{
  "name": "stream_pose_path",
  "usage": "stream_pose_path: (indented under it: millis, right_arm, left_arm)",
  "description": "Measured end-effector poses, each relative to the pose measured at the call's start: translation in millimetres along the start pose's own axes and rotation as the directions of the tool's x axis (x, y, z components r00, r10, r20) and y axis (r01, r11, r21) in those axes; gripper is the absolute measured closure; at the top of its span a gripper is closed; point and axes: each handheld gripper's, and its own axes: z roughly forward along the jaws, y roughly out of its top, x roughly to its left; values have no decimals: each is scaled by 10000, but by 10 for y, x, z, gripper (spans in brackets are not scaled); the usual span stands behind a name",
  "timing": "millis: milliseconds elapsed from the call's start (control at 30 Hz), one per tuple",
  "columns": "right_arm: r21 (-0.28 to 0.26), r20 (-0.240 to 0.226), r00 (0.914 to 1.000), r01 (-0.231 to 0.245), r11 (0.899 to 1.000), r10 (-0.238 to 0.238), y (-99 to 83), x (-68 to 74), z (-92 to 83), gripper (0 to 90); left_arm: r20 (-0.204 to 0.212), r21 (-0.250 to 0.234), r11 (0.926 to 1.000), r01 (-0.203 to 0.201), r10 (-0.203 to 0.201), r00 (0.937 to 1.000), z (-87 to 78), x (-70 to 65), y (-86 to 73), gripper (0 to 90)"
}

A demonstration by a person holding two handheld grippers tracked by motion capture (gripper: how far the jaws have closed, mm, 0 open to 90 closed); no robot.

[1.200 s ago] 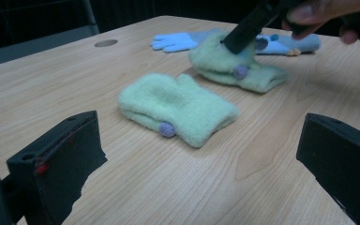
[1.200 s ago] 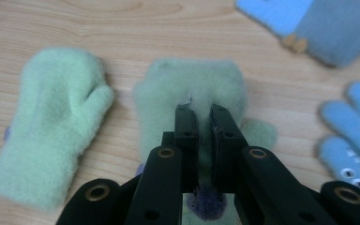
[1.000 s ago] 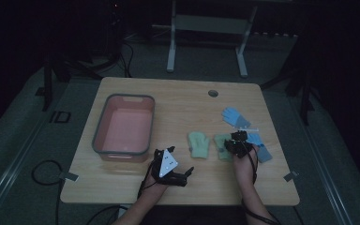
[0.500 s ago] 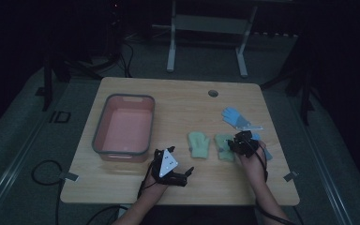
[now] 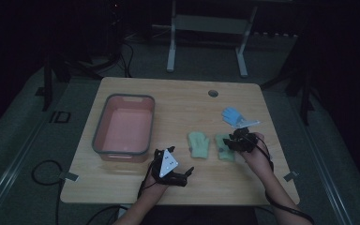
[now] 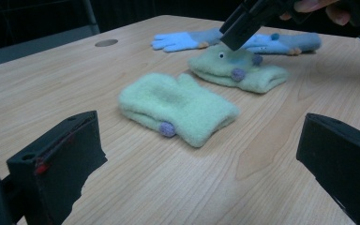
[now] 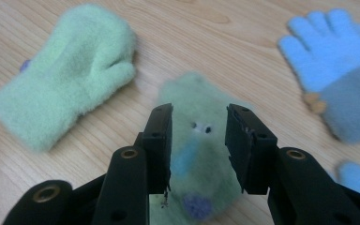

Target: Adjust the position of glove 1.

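While the left gripper (image 5: 180, 174) is idling wide open near the tub (image 5: 104, 123), the right gripper (image 7: 198, 140) is hovering, jaws just opening and empty, directly above the face mitten (image 7: 194, 154) lying lengthwise between them.

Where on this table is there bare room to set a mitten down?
Bare wood runs along the far edge of the table, and between the pink bin and the nearer green mitten. It is crowded at the right: the second green mitten, blue gloves and right tool.
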Motion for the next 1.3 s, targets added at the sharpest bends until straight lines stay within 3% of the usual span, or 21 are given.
stream_pose_path:
  millis: [200, 367, 433, 500, 633, 733, 833, 933, 1100, 1300]
  right_arm:
    - [566, -64, 10000, -26, 9984, 30, -115, -10, 169, 581]
    - [408, -205, 9994, -257, 9988, 265, -192, -27, 200, 572]
    - [416, -149, 9998, -126, 9991, 132, -196, -15, 202, 573]
    - [452, -125, 9998, -144, 9989, 150, -196, -5, 202, 595]
    - [507, -185, 9992, -358, 9981, 367, -196, 21, 208, 773]
    - [459, 83, 9997, -252, 9986, 248, -194, 71, 207, 816]
    - [428, 210, 9988, -461, 9980, 452, -182, 81, 188, 840]
    - [427, 415, 9984, -392, 9983, 374, -130, 103, 139, 847]
    - [-37, 623, 9970, -462, 9989, 463, 48, 123, -21, 848]
    - [-525, 536, 9981, -260, 9983, 288, 332, 234, -196, 848]
  left_arm:
    - [-6, -4, 10000, 0, 0, 10000, 0, 2, 0, 5]
    - [-4, -4, 10000, -19, 19, 10000, 0, -2, 0, 5]
    - [-6, -6, 10000, -18, 18, 10000, -1, -1, 0, 5]
    - [-3, -10, 10000, -13, 13, 10000, -1, 0, 0, 5]
    - [-13, -14, 10000, -6, 6, 10000, -2, 2, -1, 5]
    - [-26, -4, 10000, -31, 31, 10000, -2, 0, 0, 5]
    - [-33, -12, 10000, -3, 3, 10000, -2, 2, 0, 5]
    - [-36, -5, 10000, -1, 1, 10000, -1, 3, 0, 5]
    - [-41, -15, 10000, 13, -13, 10000, 0, -1, -1, 5]
    - [-40, -19, 10000, 3, -3, 10000, -1, -3, 0, 5]
